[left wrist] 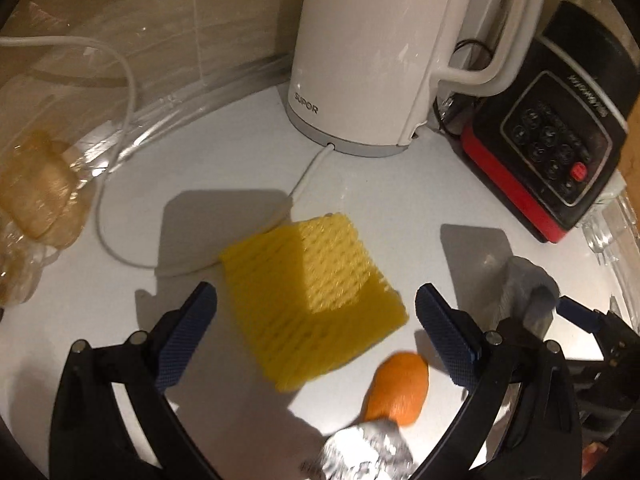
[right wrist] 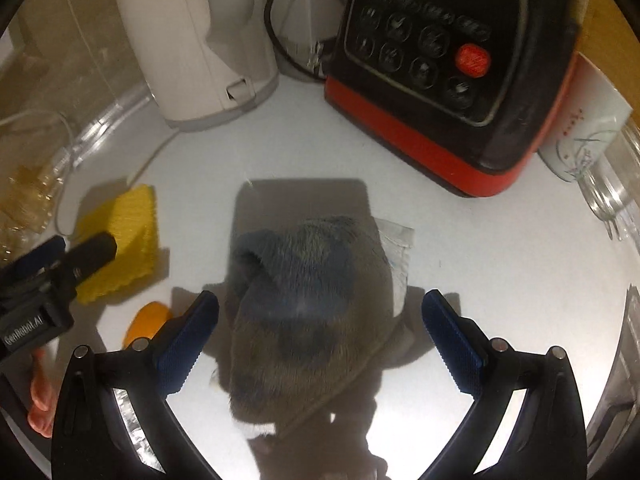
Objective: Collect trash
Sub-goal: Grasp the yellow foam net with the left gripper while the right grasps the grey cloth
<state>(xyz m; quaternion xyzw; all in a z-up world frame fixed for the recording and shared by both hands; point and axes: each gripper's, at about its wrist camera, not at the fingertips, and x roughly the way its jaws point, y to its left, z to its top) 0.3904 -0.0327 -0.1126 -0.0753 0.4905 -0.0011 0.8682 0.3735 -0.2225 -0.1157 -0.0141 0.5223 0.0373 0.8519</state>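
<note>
My left tongs hang over the desk with both blue-padded fingers spread wide and nothing between them. My right tongs are just as wide apart, gripping nothing, tilted downward. From the right wrist, the left tongs show at the left edge, close alongside.

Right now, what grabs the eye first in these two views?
The yellow foam net lies on the white counter between the open fingers of the left gripper, with an orange peel just beside it. The right gripper, also open, frames a grey cloth. Behind stand a white kettle and a black and red appliance.
</note>
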